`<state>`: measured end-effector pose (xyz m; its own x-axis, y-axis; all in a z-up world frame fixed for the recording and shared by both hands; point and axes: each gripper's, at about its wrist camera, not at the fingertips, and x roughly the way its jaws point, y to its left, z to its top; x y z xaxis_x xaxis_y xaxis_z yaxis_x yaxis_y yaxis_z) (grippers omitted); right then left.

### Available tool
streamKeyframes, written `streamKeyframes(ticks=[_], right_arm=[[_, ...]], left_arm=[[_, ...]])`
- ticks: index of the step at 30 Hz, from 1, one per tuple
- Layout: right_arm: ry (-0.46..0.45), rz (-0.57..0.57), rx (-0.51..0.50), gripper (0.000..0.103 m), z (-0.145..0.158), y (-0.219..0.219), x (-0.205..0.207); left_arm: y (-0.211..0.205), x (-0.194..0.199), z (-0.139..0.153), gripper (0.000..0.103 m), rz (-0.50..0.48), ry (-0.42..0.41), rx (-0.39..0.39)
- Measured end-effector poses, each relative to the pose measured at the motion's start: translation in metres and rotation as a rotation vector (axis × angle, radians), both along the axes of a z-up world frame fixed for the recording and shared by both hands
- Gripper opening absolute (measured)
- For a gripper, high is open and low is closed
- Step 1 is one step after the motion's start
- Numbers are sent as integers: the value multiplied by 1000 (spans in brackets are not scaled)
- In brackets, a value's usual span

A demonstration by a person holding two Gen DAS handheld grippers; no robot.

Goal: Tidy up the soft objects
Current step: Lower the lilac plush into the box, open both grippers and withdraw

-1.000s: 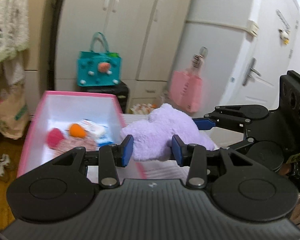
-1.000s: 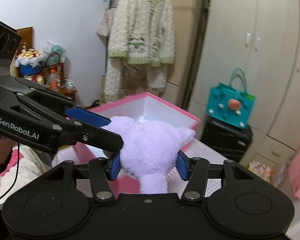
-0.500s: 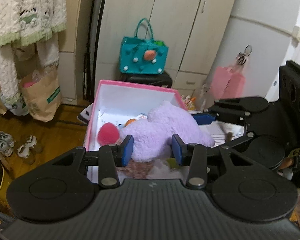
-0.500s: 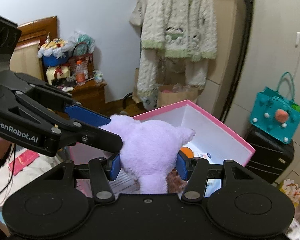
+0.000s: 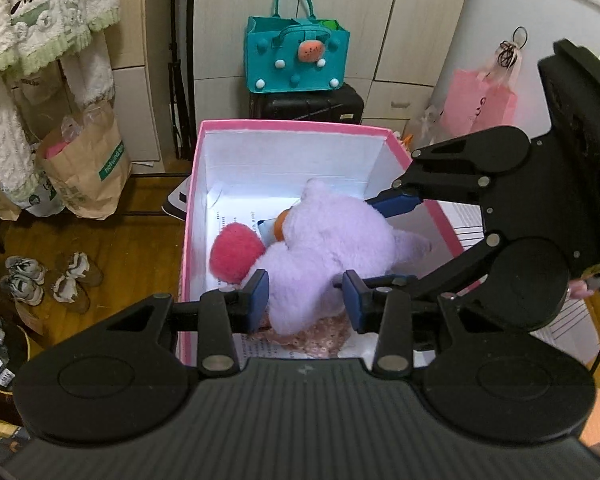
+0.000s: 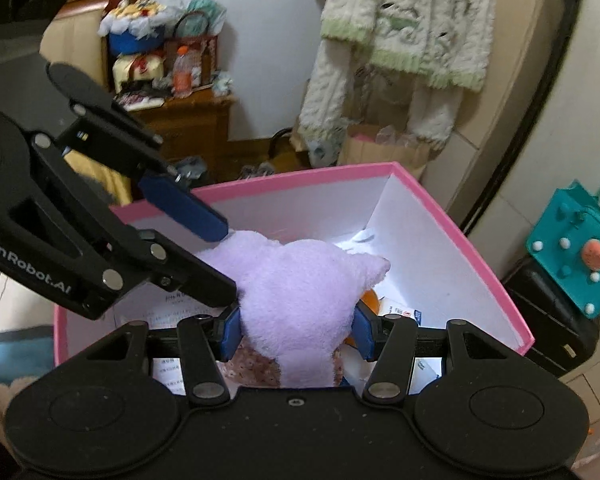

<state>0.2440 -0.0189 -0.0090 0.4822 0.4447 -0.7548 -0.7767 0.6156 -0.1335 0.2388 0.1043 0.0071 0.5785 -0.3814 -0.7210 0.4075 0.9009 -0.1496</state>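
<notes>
Plush toy point(image 5: 332, 252), lilac, centre of left-wrist view, low inside pink box point(image 5: 296, 125), lying over a red pom-pom point(image 5: 236, 254), something orange and a floral cloth point(image 5: 312, 338) at box bottom. Left claw point(image 5: 305, 300) set narrow round toy's near end, pads at the fur both sides; firm squeeze or just touching, can't tell. Right claw point(image 6: 296, 330) clamped on toy's other end, centre-bottom of right-wrist view, fur bulging betw. pads.

Risks, as judged:
- Uneven let-go: one claw opening first, other w/ grip on, could drag toy sideways, tip it over right-hand rim in left-wrist view.
- Fur snag on pads at opening, toy lifted back out w/ claw.
- Claw-to-claw knock: both v. close over the box, right claw's upper finger near right rim.
- Pressing down too far could crush stuff underneath or shove the box, which looks light.
- Toy bulky vs box; ear point(image 6: 374, 270) may end up above the rim.
</notes>
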Motion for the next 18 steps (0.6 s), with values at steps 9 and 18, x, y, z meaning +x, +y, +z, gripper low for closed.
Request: streamKeyframes(ticks=[9, 18], right_arm=[[48, 156, -137, 61, -18, 27, 13], [35, 95, -91, 72, -4, 5, 3]], left_arm=[[4, 6, -11, 38, 42, 22, -24], [16, -4, -7, 46, 75, -8, -46]])
